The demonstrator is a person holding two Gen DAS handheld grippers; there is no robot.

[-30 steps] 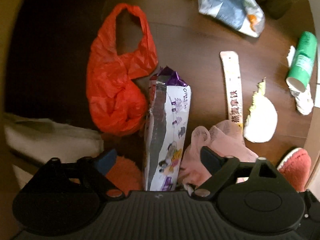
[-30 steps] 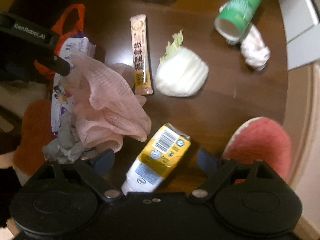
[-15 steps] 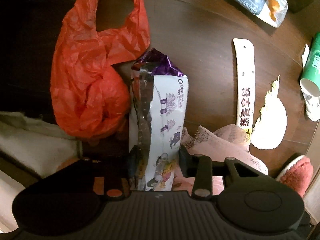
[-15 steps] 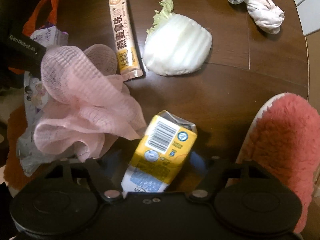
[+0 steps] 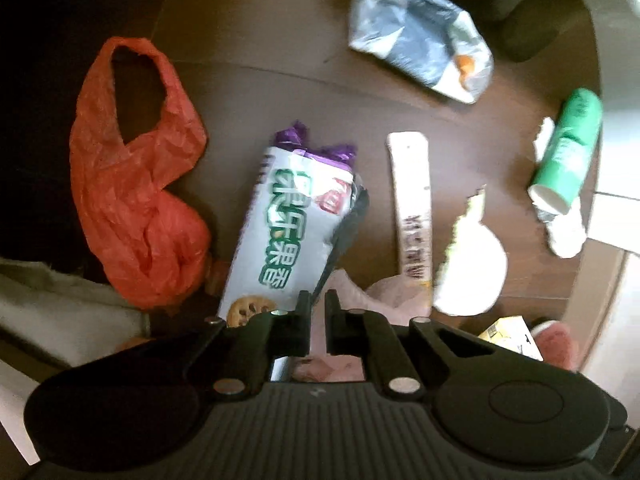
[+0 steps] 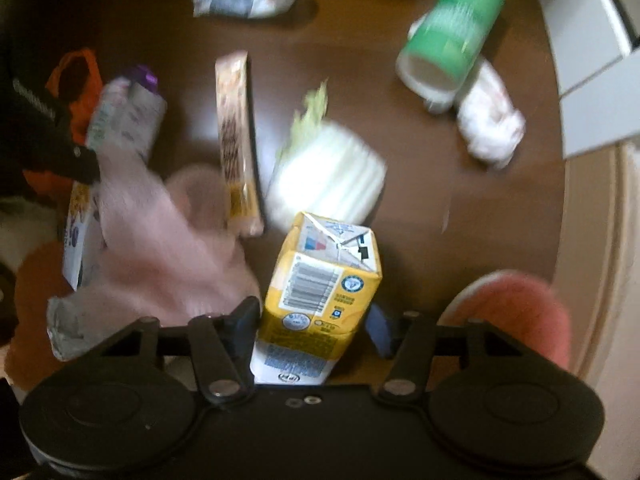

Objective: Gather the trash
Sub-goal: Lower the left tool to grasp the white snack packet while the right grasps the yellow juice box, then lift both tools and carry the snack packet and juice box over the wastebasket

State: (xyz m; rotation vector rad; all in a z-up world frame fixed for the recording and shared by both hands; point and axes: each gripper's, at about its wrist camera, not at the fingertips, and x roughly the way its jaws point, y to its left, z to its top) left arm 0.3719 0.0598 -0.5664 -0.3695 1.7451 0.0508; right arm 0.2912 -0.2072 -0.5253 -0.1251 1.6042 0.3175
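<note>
The left gripper (image 5: 316,312) is seen with its fingers (image 5: 303,310) pressed nearly together, pinching the edge seam of the biscuit wrapper (image 5: 288,224), which is tilted up off the dark worktop (image 5: 280,80) near its near edge. The right gripper (image 6: 316,320) is closing around the yellow milk carton (image 6: 320,280); the carton stands between the fingers (image 6: 245,314), and both pads appear to be touching its sides. A pink mesh cloth (image 6: 160,240) is bunched between the two grippers. Further out, an orange plastic bag (image 5: 132,184) lies toward the left edge, while a long snack sachet (image 5: 412,200), a cabbage piece (image 6: 328,176), a green cup (image 6: 452,32), a crumpled tissue (image 6: 490,124) and a crushed packet (image 5: 420,36) are scattered toward the far and right edges. The grasping step is judged to be in hand; next, both items need lifting clear and carrying to a trash holder, probably the bag.
</note>
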